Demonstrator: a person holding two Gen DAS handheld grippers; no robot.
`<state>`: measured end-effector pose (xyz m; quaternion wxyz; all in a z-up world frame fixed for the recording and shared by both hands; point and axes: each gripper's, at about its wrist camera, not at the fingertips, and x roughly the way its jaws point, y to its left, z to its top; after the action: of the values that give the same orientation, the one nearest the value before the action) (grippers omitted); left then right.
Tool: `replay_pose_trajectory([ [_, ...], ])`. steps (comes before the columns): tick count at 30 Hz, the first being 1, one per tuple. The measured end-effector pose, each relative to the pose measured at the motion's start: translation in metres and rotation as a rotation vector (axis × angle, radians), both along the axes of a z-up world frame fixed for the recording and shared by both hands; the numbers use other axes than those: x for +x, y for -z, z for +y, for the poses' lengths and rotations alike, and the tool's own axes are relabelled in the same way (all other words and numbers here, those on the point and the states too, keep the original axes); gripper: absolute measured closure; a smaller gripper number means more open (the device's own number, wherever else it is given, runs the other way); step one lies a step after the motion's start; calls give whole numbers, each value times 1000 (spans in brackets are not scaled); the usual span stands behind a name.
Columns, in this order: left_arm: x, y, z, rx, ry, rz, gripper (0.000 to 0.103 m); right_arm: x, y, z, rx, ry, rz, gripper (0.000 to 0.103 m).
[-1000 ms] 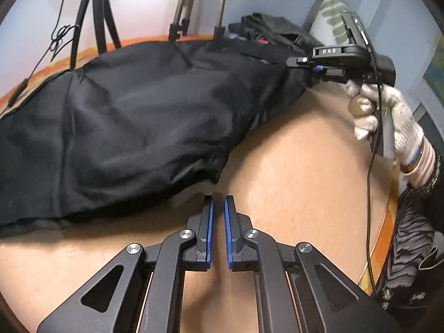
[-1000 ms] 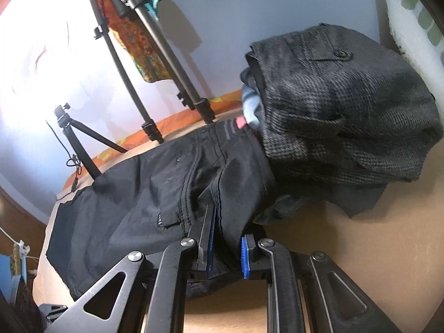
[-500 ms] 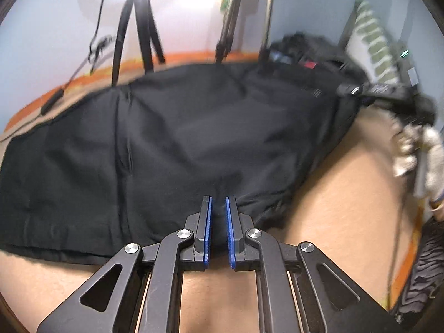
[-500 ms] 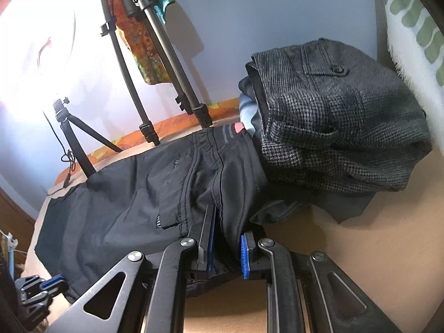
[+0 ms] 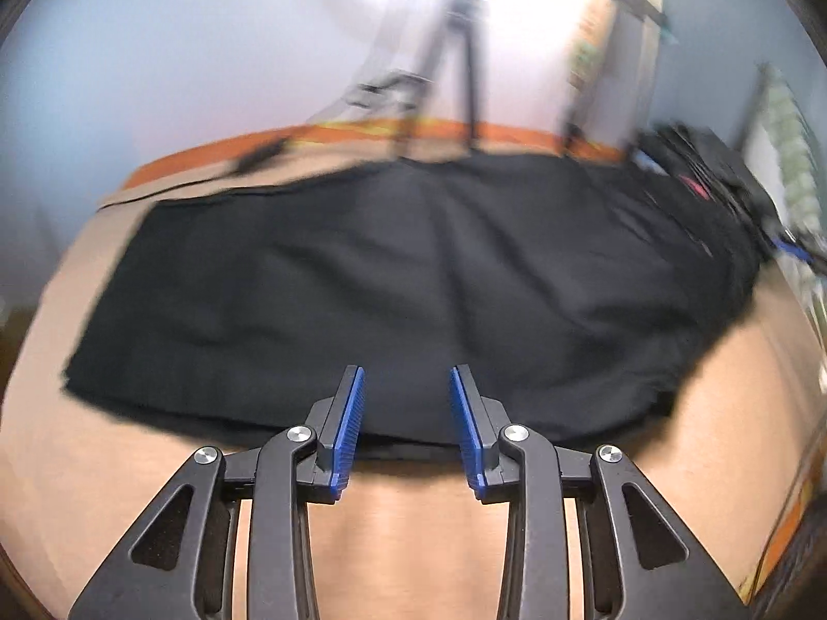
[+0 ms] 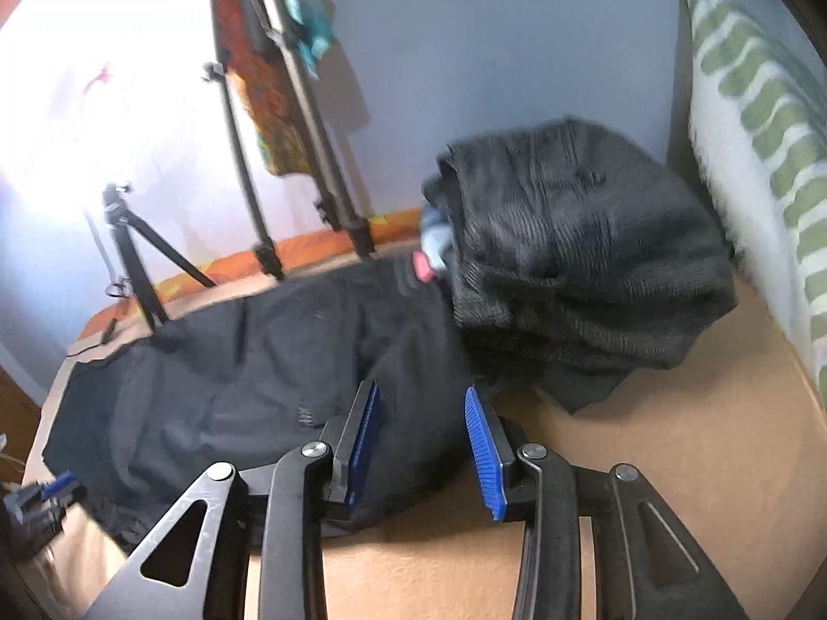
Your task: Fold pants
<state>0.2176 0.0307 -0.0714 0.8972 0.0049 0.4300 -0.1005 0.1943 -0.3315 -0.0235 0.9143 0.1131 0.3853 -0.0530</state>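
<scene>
**Both tools released at the pants' near edge**

Black pants (image 5: 413,279) spread flat on the tan bed (image 5: 403,532), long axis running left to right along its near edge. Left tool (image 5: 407,413) gaping, empty, over the near hem of the legs. Right tool (image 6: 423,434) likewise gaping — at the waist end, beside a grey folded pile (image 6: 584,258). Fold likely end to end.

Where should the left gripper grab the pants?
On the near edge of the pants, coming in low from the front. They lie flat on the mat, so only that edge gives a lip. The left gripper is open right in front of it.
</scene>
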Motion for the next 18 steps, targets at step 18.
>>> replay_pose_trajectory([
  [18, 0, 24, 231, -342, -537, 57, 50, -3, -9, 198, -58, -599, -21, 66],
])
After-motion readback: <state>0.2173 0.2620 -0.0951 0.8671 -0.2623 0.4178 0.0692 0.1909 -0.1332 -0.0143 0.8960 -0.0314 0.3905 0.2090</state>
